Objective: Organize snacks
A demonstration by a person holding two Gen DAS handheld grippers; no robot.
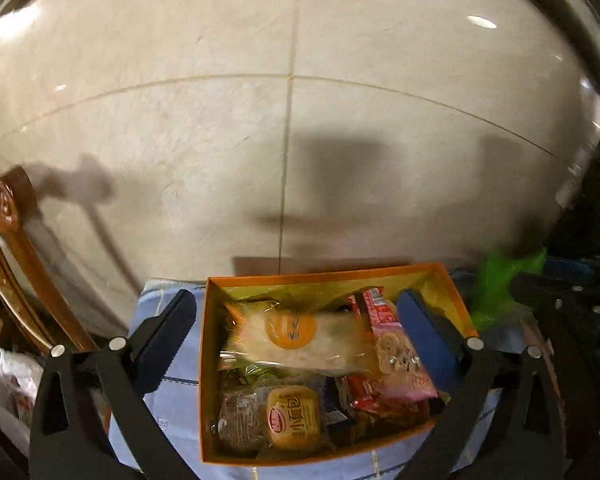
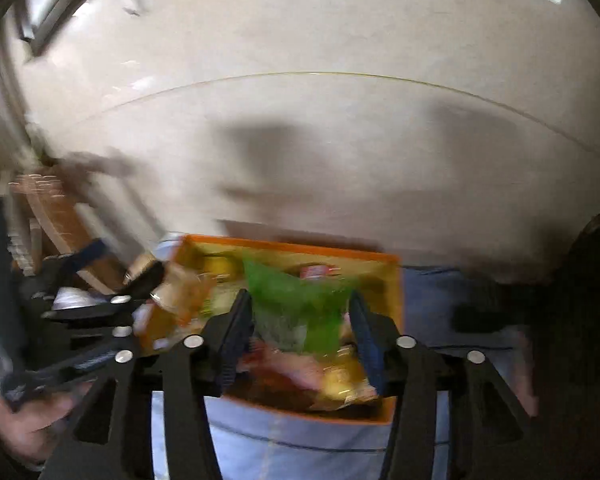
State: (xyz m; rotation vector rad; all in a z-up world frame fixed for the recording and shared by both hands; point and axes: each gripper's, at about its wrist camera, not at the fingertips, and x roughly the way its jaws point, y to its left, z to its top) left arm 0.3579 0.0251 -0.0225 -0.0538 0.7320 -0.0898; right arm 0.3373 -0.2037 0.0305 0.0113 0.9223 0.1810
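Note:
An orange box (image 1: 452,284) full of wrapped snacks rests on a pale blue checked cloth (image 1: 172,400). My left gripper (image 1: 300,332) hangs above it, jaws wide apart and pads touching nothing. Below the gap a clear packet with an orange circle (image 1: 296,340) lies blurred on the pile, beside a yellow bread packet (image 1: 294,416) and a pink packet (image 1: 400,356). In the right wrist view my right gripper (image 2: 300,324) stands over the same box (image 2: 300,249). A green packet (image 2: 296,300) sits loosely between its fingers, and the pads do not seem to press it.
Glossy beige floor tiles (image 1: 300,120) spread beyond the box. A carved wooden chair (image 1: 12,240) stands at the left. The right gripper's black body (image 1: 560,304) shows at the left wrist view's right edge. A person's hand (image 2: 28,420) holds the left tool.

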